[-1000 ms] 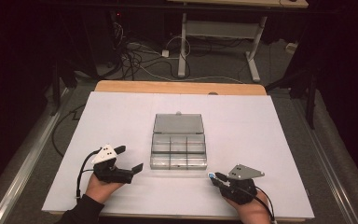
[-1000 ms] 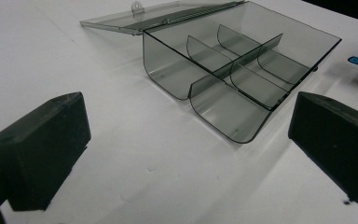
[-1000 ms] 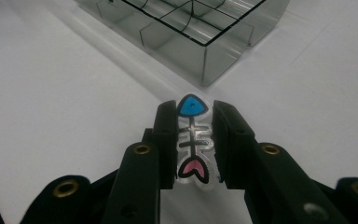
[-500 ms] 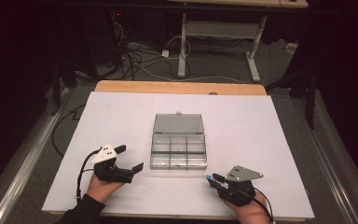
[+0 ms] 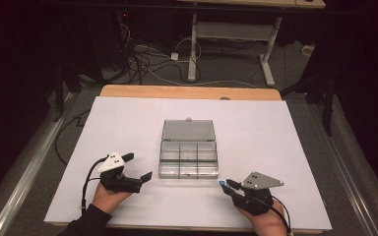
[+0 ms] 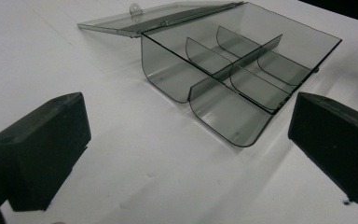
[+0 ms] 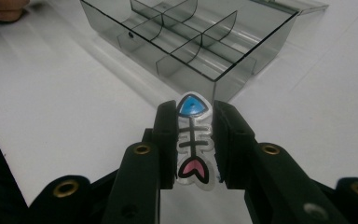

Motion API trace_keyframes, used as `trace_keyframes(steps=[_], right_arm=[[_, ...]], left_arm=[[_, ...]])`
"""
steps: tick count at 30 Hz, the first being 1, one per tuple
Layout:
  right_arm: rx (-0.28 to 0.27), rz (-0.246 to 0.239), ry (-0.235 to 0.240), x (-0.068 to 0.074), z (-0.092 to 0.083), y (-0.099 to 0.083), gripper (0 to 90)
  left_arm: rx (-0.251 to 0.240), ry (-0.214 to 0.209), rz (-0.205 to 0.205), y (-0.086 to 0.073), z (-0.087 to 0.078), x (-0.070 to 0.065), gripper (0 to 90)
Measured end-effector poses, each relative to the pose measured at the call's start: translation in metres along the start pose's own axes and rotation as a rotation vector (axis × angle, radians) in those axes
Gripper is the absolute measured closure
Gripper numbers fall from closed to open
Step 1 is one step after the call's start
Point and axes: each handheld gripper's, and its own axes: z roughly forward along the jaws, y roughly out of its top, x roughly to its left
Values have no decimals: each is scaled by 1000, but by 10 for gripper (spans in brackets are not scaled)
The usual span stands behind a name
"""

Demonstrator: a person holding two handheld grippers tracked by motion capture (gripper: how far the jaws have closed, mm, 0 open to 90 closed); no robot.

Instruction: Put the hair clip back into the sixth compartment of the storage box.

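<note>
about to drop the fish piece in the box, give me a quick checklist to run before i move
1. Fish bone charm clamped in right gripper: ok.
2. Organizer box lid open, lying flat behind: ok.
3. Compartments look empty: ok.
4. Left gripper open, apart from the box: ok.
5. Charm tip short of the box's near corner, not touching: ok.
6. Box steady against sliding: cannot tell.

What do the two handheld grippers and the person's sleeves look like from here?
Both are black. The left gripper carries a white three-cornered plate, the right gripper a grey one, each dotted with small dark marks. A black cable trails from each. Brass-coloured rivets show on the right one's jaws. A dark sleeve covers the left forearm.
</note>
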Motion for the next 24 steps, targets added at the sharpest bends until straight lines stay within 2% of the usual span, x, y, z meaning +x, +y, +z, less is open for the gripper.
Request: trace_keyframes(steps=[3, 5, 12, 24], right_arm=[[-7, -5, -6, -1, -2, 1, 731], [-8, -4, -9, -2, -2, 2, 730], [-22, -6, -19, -7, -4, 8, 731], [-37, -10, -24, -9, -1, 21, 730]], left_arm=[[10, 25, 10, 2, 1, 3, 0], [17, 18, 3, 1, 3, 3, 0], [35, 5, 37, 0, 6, 0, 0], [19, -11, 21, 0, 4, 2, 0]])
